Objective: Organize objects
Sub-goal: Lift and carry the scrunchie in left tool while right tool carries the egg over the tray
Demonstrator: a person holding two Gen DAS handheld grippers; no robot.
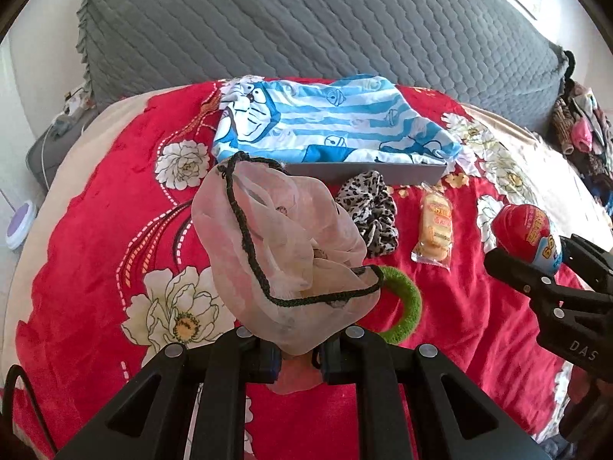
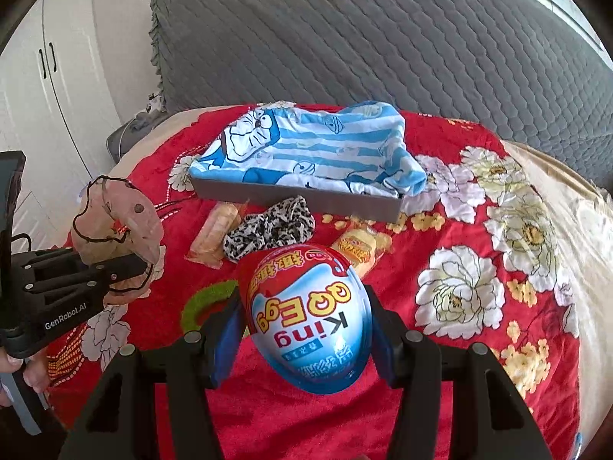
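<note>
L wrist view: left gripper (image 1: 299, 360) clamped tight on the bunched bottom of a sheer pink mesh pouch (image 1: 276, 253) w/ black drawstring (image 1: 245, 230); the pouch hangs up in front of the lens, clear of the red floral blanket (image 1: 95, 230). Something small sits inside the pouch, can't tell what. Green hair ring (image 1: 406, 303) lies just behind the pouch, leopard scrunchie (image 1: 369, 216) and a wrapped snack pack (image 1: 435, 226) beyond it, both loose on the blanket. Grey tray (image 1: 367, 172) farther back, a blue-striped cartoon cloth (image 1: 329, 122) filling it and spilling over the rims. Right gripper (image 1: 551, 264) at the right edge w/ the toy egg (image 1: 526, 234). Risk: pouch is held by thin fabric only, mouth sags sideways, so contents could slide out if it tips more. R wrist view: right gripper (image 2: 304, 329) closed on the egg's (image 2: 306, 318) sides, pads on a smooth curved shell; egg is in the air above the blanket (image 2: 459, 230), near side of the tray (image 2: 299, 197). Risk: the rounded plastic could squirt out of the pads. Cloth (image 2: 314, 149) covers the tray floor, so an egg set there may roll on the folds. Second snack pack (image 2: 216, 230) lies left of the scrunchie (image 2: 268, 230). Left gripper (image 2: 130, 264) w/ pouch (image 2: 118, 226) at left, a hand (image 2: 23, 375) on its handle.
</note>
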